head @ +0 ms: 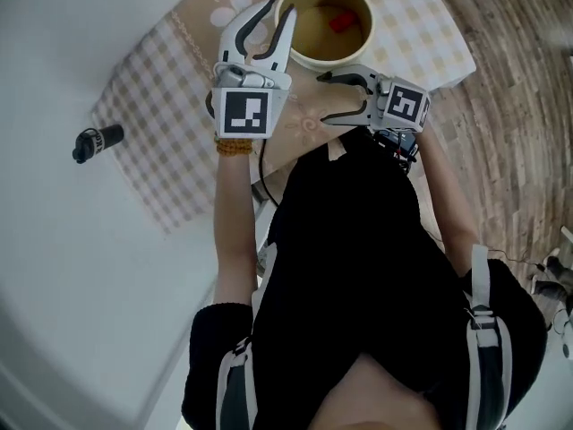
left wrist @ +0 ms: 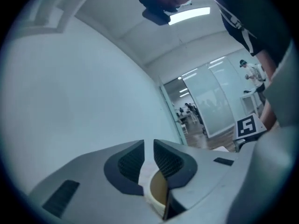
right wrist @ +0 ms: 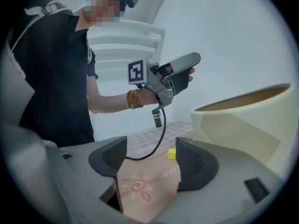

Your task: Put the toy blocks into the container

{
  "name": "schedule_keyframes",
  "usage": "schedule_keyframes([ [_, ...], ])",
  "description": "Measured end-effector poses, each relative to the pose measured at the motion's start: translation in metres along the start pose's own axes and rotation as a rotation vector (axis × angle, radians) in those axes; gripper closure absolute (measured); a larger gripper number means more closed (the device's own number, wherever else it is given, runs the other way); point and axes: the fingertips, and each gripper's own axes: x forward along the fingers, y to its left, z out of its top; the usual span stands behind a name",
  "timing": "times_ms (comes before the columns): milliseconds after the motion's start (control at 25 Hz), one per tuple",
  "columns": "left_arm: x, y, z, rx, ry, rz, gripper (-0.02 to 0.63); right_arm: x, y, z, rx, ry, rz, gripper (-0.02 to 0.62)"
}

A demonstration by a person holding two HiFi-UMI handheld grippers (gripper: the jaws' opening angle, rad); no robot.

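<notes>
The cream container (head: 303,54) stands on the mat at the table's far side, with a red block (head: 340,21) inside it. My left gripper (head: 280,7) hangs above the container's left rim; in the left gripper view (left wrist: 148,146) its jaws stand a narrow gap apart with nothing between them, and the container's rim (left wrist: 156,190) shows below. My right gripper (head: 322,97) sits just in front of the container, open and empty. Along its jaws (right wrist: 150,148) a small yellow block (right wrist: 172,154) lies farther off on the mat, beside the container (right wrist: 243,120).
A brown mat with a sun drawing (head: 304,128) lies over a checked cloth (head: 143,106) on the white table. A black cylindrical object (head: 97,141) rests at the left. Wooden floor (head: 510,133) runs along the right. A white chair (right wrist: 126,45) stands behind the person.
</notes>
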Motion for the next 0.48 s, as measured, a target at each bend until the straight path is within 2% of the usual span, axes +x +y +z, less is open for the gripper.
schedule_keyframes([
  [80,-0.023,0.018,-0.004,-0.047,-0.038,0.099,0.581,0.007,0.002,0.001,0.003,0.0,0.016,0.273],
  [200,-0.054,0.03,-0.028,-0.092,-0.028,0.176,0.598,0.013,0.005,0.001,0.007,0.009,0.032,0.273],
  [480,-0.133,0.038,-0.151,-0.194,0.226,0.286,0.597,0.034,0.01,-0.004,0.017,0.031,0.052,0.273],
])
